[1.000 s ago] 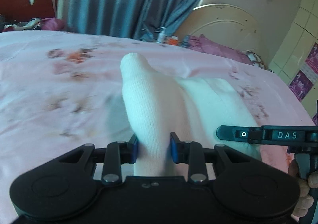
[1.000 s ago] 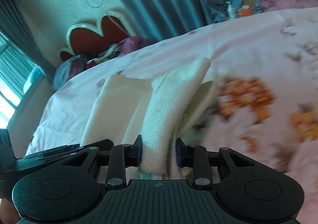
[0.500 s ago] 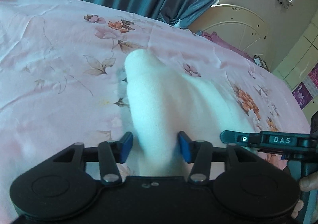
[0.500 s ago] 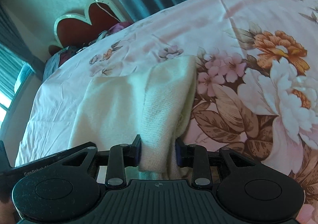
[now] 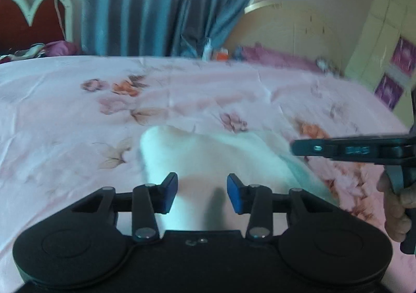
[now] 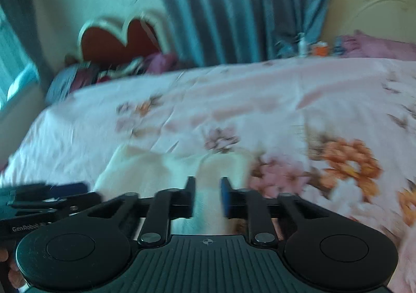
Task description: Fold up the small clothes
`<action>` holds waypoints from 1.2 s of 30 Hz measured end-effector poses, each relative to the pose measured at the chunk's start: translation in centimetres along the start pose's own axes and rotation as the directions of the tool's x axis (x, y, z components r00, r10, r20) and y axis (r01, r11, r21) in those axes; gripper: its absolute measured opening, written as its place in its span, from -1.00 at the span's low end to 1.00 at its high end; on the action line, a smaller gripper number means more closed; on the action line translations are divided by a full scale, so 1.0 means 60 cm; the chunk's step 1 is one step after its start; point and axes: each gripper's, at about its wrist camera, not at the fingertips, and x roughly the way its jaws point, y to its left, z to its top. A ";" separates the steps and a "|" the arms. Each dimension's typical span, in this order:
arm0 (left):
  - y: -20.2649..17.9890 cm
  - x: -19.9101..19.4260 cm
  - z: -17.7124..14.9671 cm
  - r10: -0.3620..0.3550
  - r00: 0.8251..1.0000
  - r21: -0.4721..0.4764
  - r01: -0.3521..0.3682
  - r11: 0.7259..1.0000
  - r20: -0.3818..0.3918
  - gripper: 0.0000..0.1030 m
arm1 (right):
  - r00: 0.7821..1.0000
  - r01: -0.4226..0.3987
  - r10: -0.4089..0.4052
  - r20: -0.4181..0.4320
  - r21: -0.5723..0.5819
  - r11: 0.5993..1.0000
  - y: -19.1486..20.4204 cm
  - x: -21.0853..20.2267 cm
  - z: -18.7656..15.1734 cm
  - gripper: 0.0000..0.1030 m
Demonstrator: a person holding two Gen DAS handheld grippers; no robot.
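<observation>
The small white knitted cloth on the pink flowered bed sheet looks soft, light and limp; grip its edges. The left hand-held gripper is open and holds nothing; the right hand-held gripper, blurred, seems slightly open around a fold.

Our left claw is matte black, with blue pads on its fingertips, silver pivot screws on the link arms and two round discs on its housing. Our right claw looks alike, but its housing is ribbed with a small crosshair mark. At three o'clock, bare skin shows on our right hand.
</observation>
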 end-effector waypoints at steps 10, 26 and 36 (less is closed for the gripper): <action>0.008 0.050 -0.009 -0.017 0.998 -0.006 0.016 1.000 -0.057 -0.23 | 0.993 0.081 -0.092 -0.075 -0.133 0.988 -0.004 0.071 -0.028 -0.73; -0.057 -0.016 -0.057 0.068 0.997 0.098 -0.065 0.993 -0.037 -0.30 | 0.995 0.067 -0.080 -0.060 -0.203 0.977 0.049 -0.016 -0.087 -0.72; -0.091 -0.098 -0.130 0.041 0.999 0.036 -0.042 0.999 0.017 -0.34 | 0.997 -0.029 0.015 -0.081 -0.168 0.985 0.059 -0.097 -0.128 -0.72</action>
